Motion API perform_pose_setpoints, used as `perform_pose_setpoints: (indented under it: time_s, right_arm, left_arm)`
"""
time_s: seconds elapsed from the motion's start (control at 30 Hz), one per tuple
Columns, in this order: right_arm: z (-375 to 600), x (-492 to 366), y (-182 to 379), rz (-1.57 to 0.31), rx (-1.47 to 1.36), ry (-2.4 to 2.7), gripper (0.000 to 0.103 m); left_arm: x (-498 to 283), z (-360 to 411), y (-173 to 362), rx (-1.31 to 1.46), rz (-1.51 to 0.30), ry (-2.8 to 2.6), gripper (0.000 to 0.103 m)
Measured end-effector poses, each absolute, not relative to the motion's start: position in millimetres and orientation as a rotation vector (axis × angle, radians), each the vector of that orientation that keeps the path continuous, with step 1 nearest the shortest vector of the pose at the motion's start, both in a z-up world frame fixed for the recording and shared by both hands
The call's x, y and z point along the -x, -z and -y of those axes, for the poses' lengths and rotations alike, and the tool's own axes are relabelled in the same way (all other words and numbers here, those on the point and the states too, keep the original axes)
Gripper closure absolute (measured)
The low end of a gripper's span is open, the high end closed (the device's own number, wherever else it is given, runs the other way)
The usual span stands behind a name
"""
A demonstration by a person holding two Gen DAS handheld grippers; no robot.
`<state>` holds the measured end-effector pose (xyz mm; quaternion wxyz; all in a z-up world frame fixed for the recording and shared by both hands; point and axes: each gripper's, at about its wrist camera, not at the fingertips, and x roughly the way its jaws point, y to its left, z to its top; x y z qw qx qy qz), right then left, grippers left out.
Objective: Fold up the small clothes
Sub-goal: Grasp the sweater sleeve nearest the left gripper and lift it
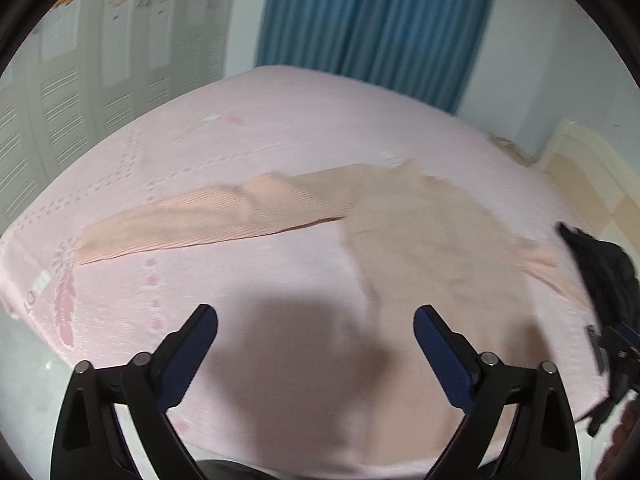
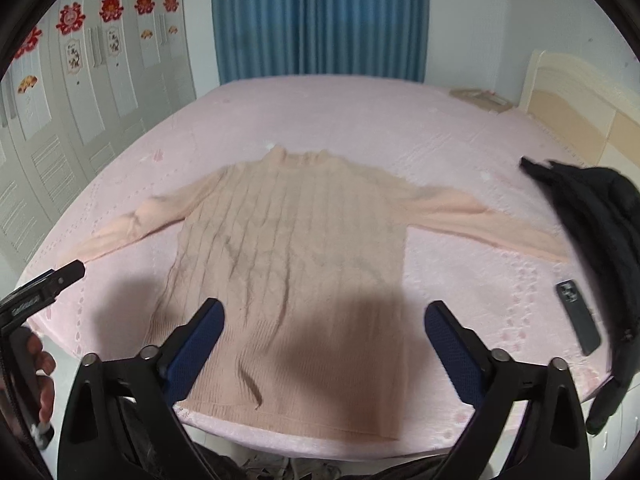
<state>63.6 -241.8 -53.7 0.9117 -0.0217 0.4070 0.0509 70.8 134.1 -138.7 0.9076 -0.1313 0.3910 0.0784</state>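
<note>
While both tongs hung spread wide with nothing between their blue textured pads, the left gripper [image 1: 316,320] and right gripper [image 2: 324,316] sat low in their frames over a peach ribbed sweater [image 2: 292,248], laid flat mid-frame with sleeves outstretched on the pink quilted bed [image 2: 360,120]. At the right edge lay a crumpled black jacket [image 2: 600,216] beside a dark phone [image 2: 578,316]; blue pleated curtains [image 2: 320,16] hung above.
</note>
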Motion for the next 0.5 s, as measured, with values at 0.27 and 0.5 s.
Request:
perform_pose_setpoints:
  time_s: [0.27, 0.5]
  right_arm:
    - [228.6, -91.5, 93.5, -0.886, -0.016, -0.155, 0.017]
    - [209.4, -109.6, 120.6, -0.925, -0.007, -0.182, 0.02]
  left_arm:
    - [-82.3, -248.4, 194.2, 0.552, -0.795, -0.351, 0.022]
    - [-83.1, -327.8, 237.8, 0.772, -0.74, -0.454, 0.029]
